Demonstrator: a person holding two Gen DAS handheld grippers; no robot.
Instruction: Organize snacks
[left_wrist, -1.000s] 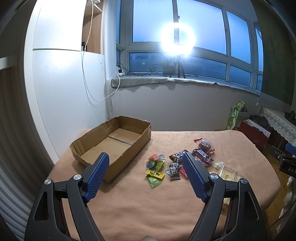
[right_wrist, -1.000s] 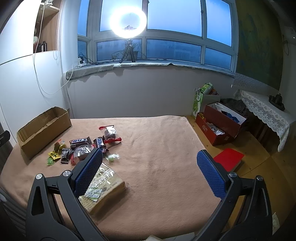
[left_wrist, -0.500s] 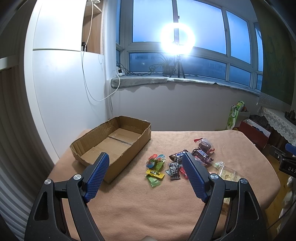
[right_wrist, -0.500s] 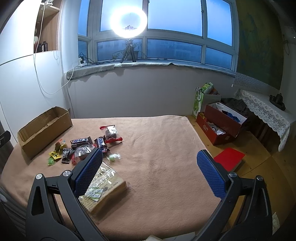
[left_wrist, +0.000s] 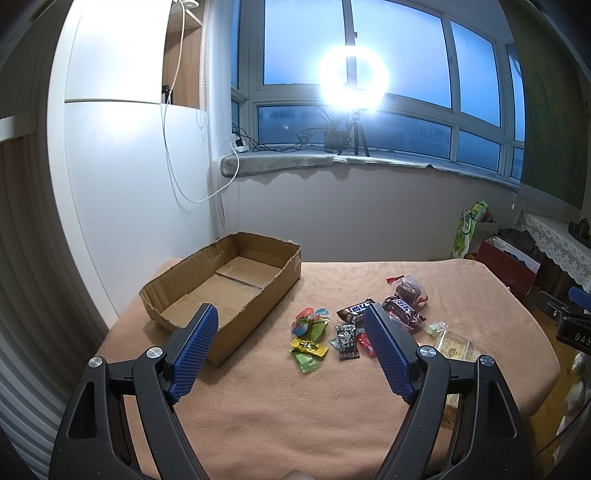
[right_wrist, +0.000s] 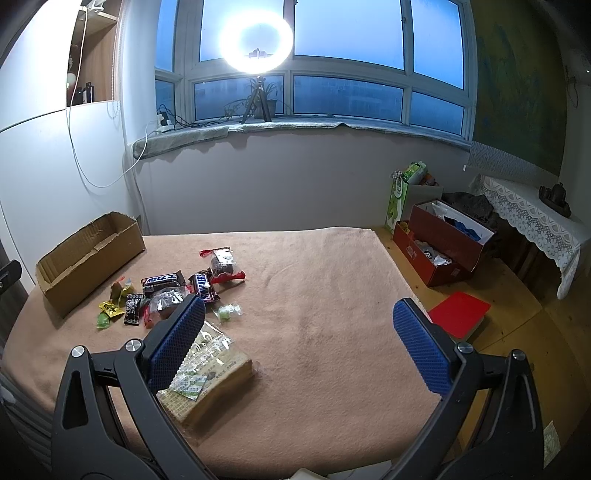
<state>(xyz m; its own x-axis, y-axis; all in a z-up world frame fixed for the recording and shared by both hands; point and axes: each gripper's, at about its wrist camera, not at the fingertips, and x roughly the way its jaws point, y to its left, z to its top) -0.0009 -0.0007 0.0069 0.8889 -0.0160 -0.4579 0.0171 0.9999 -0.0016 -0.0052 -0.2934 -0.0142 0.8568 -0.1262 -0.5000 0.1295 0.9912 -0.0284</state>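
Note:
An empty open cardboard box (left_wrist: 229, 284) sits at the table's left; it also shows in the right wrist view (right_wrist: 88, 258). Several small snacks lie in a loose pile to its right: a dark chocolate bar (left_wrist: 356, 308), a Snickers bar (right_wrist: 204, 286), a yellow candy (left_wrist: 308, 347), a green candy (left_wrist: 306, 365), a clear red-trimmed pack (right_wrist: 223, 264). A large clear packet of biscuits (right_wrist: 207, 380) lies near the front. My left gripper (left_wrist: 290, 332) is open, held above the table before the pile. My right gripper (right_wrist: 297, 319) is open and empty, its left finger over the biscuit packet.
The table carries a peach cloth (right_wrist: 314, 295). Right of it on the floor stand a red box (right_wrist: 441, 245), a red book (right_wrist: 458, 317) and a green bag (right_wrist: 400, 195). A lace-covered side table (right_wrist: 532, 218) is at far right. A ring light (left_wrist: 352, 77) glares from the windowsill.

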